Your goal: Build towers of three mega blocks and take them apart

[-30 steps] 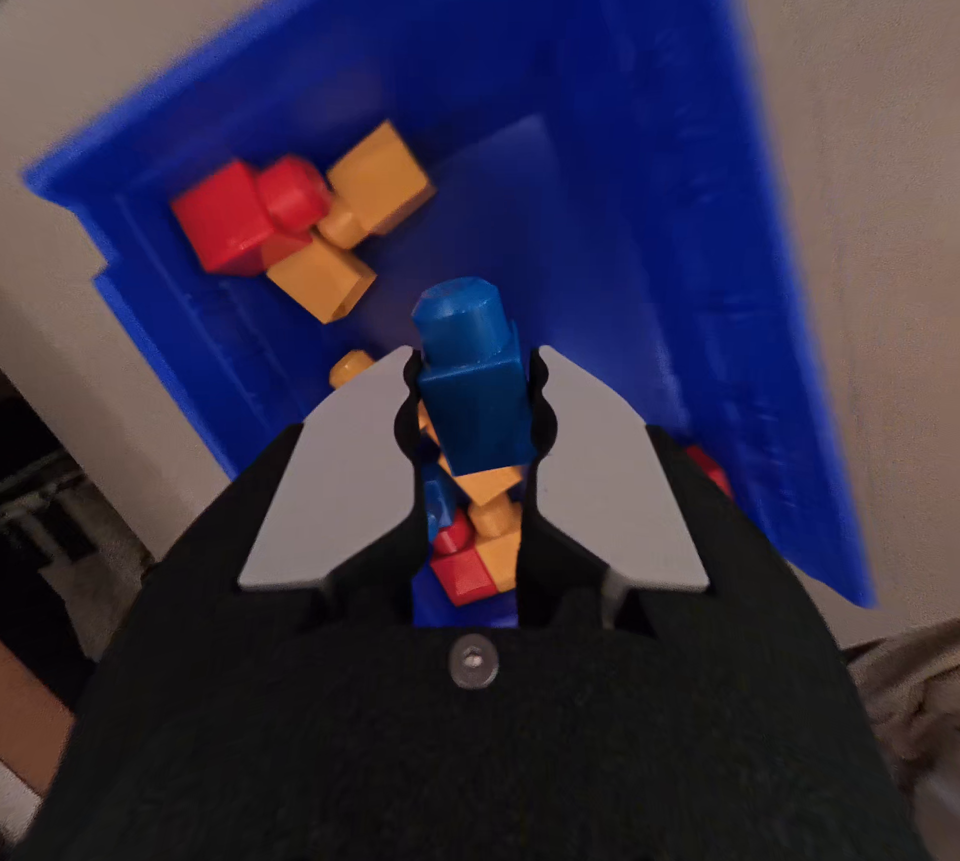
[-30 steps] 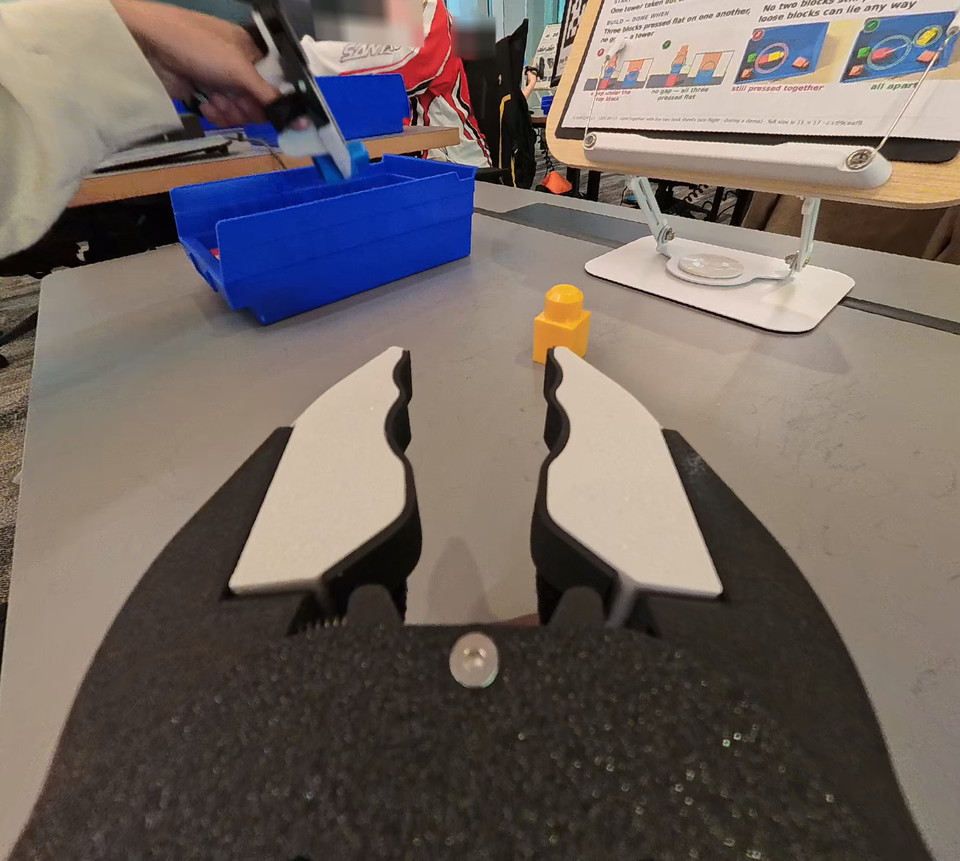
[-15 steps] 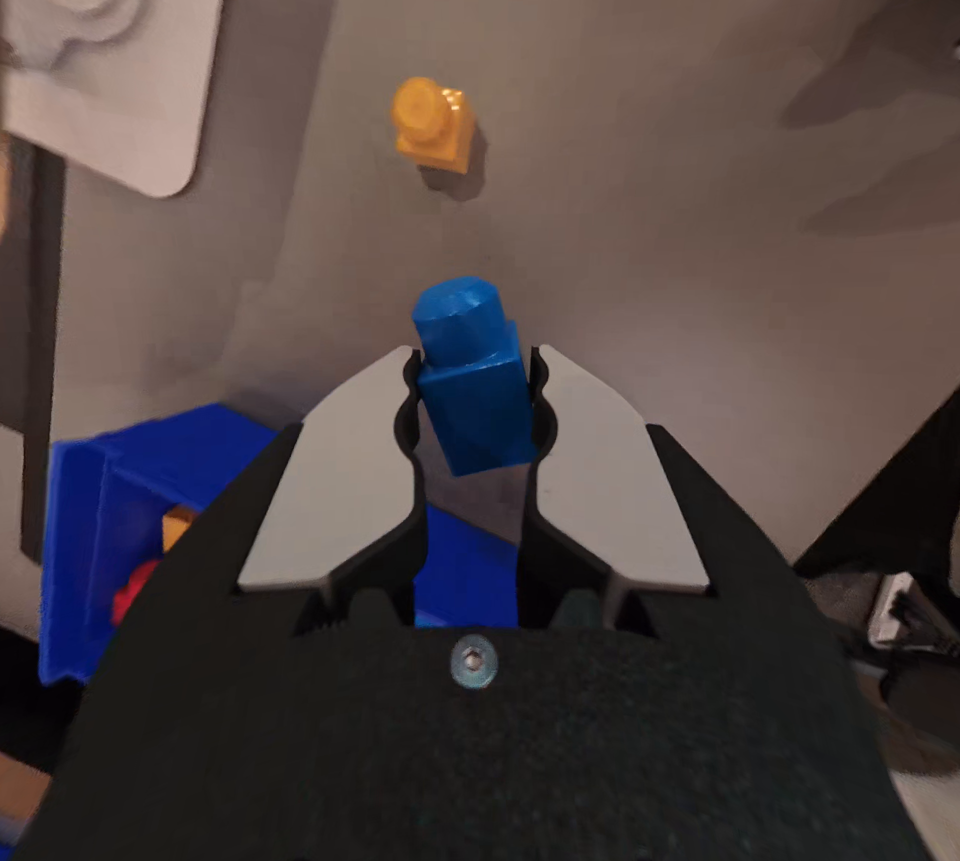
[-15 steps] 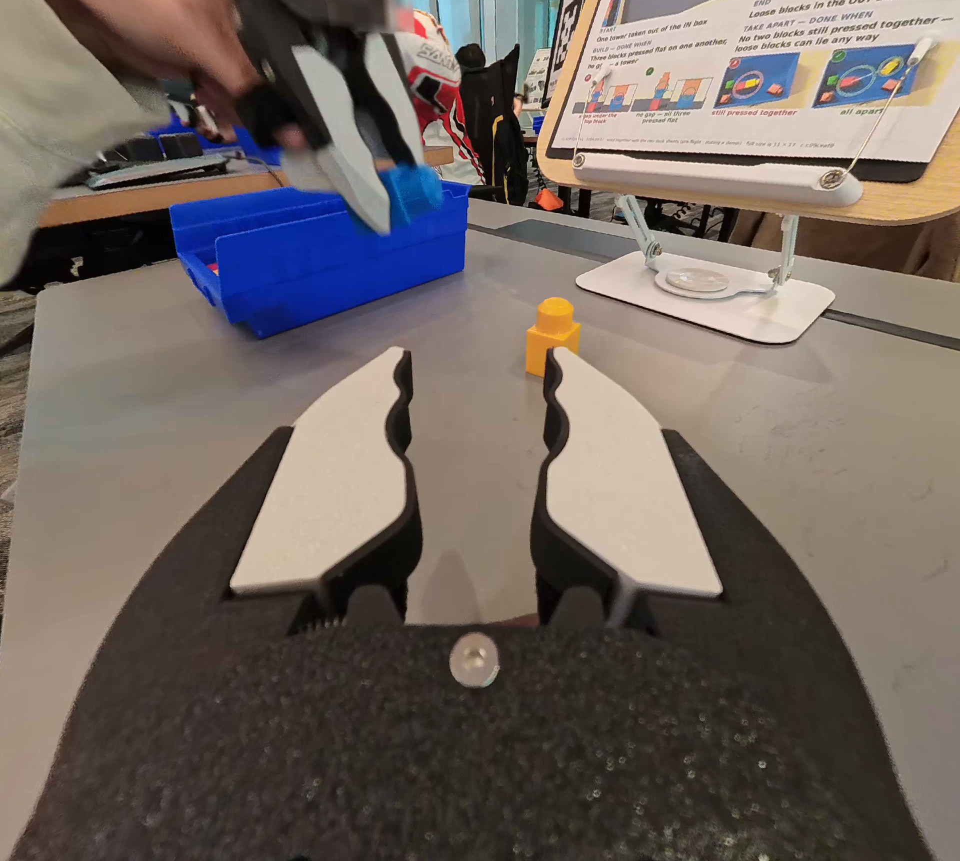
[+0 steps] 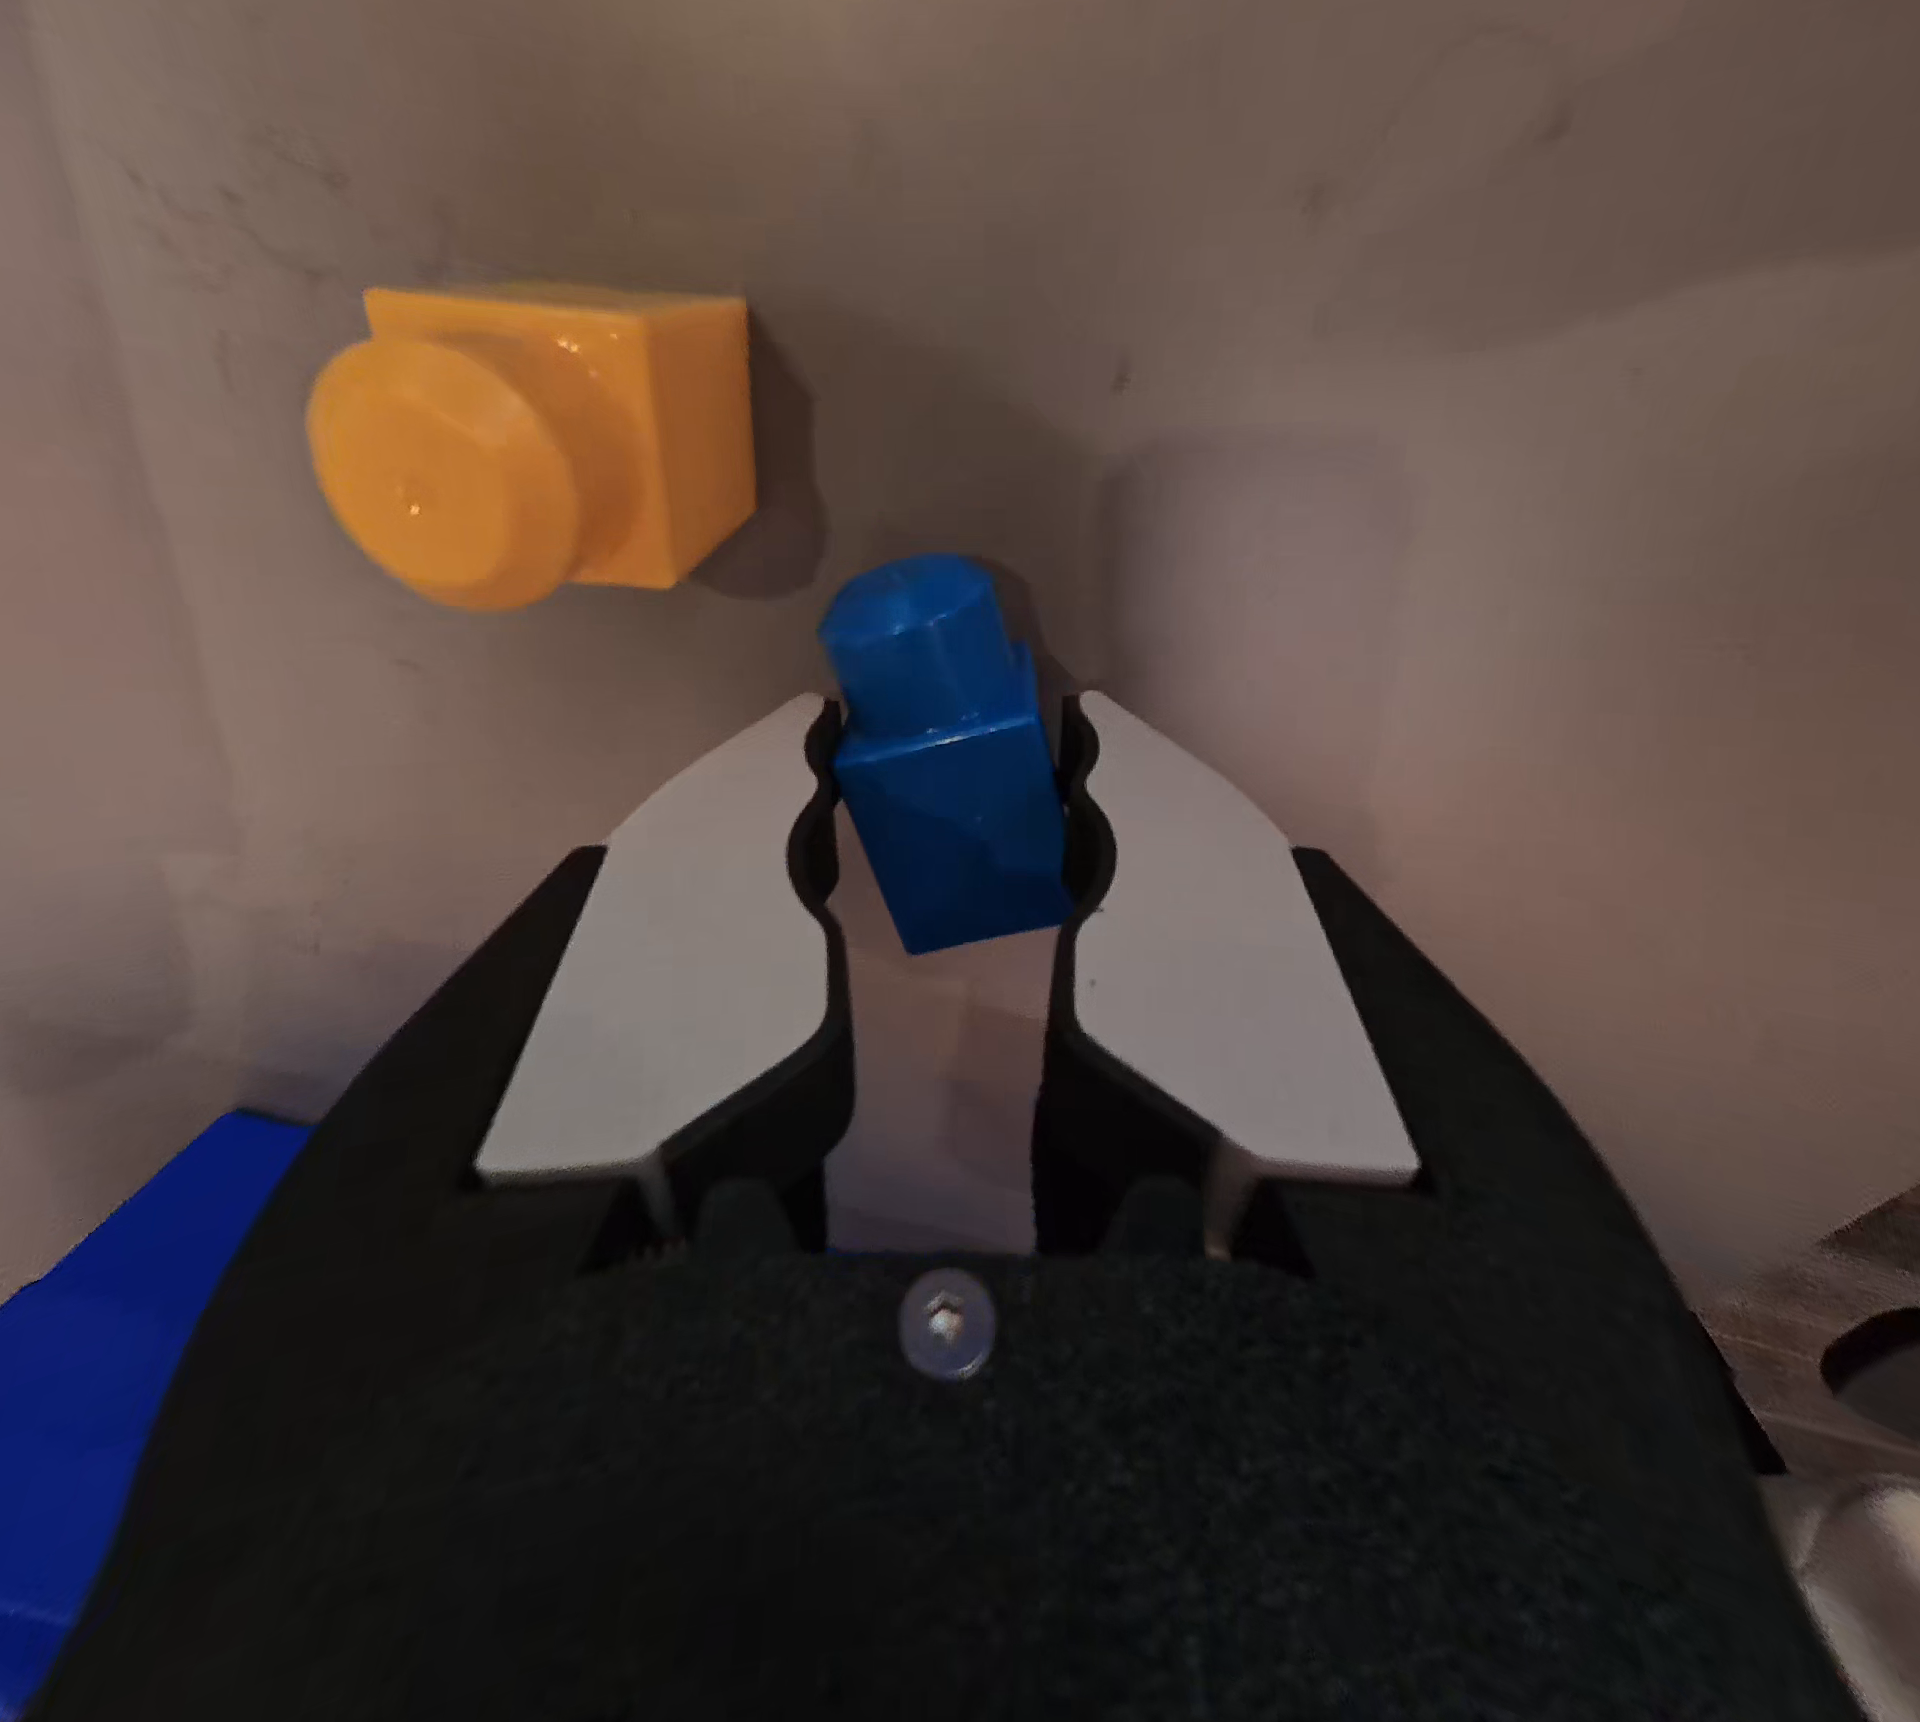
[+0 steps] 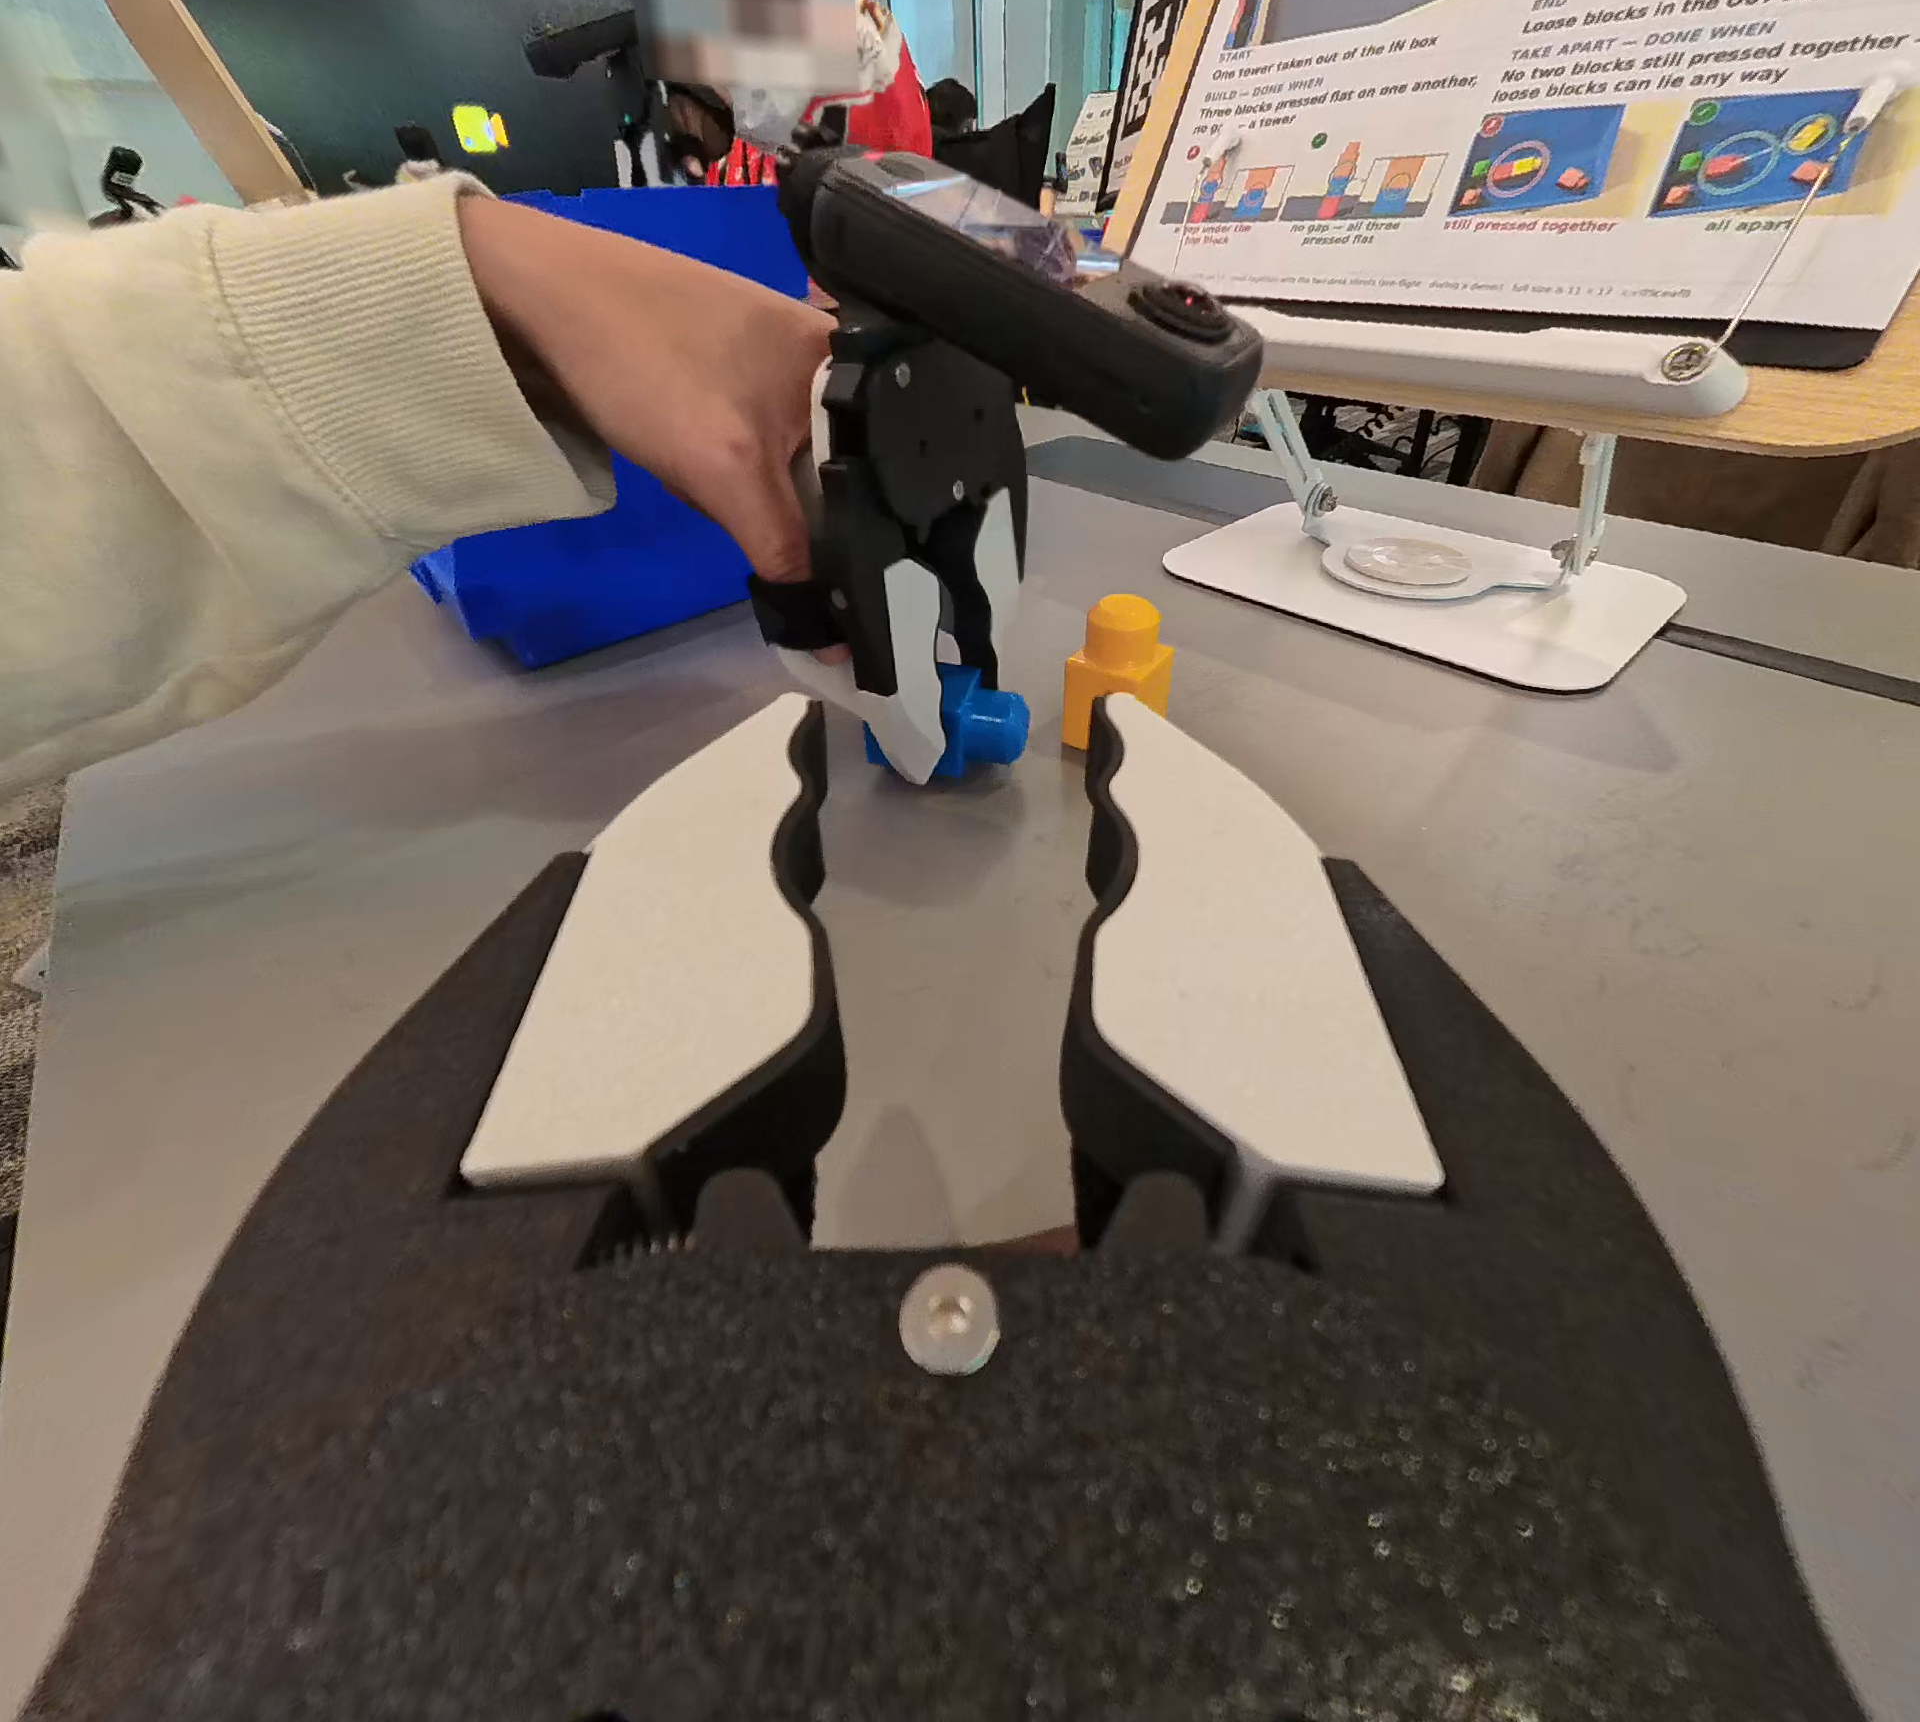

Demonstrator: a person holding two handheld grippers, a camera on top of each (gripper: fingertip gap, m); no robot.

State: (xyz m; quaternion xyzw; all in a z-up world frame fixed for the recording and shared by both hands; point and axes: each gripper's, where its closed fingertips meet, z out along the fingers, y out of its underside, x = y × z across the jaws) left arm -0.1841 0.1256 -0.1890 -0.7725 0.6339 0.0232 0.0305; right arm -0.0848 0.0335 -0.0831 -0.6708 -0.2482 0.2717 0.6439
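Since 1 s ago the left tool (image 6: 940,716) has come out of the blue bin (image 6: 582,571) & down to the desk (image 6: 1455,893), mid-frame in right wrist view. It's clamped on a blue block (image 5: 951,825), stud sideways, just left of upright orange block (image 6: 1117,664). Right tool (image 6: 951,737) wide open, nothing in it.

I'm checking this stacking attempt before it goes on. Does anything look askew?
Yes. The blue block in the left tool lies sideways, its stud pointing at the upright orange block rather than up, so it cannot press on as held.
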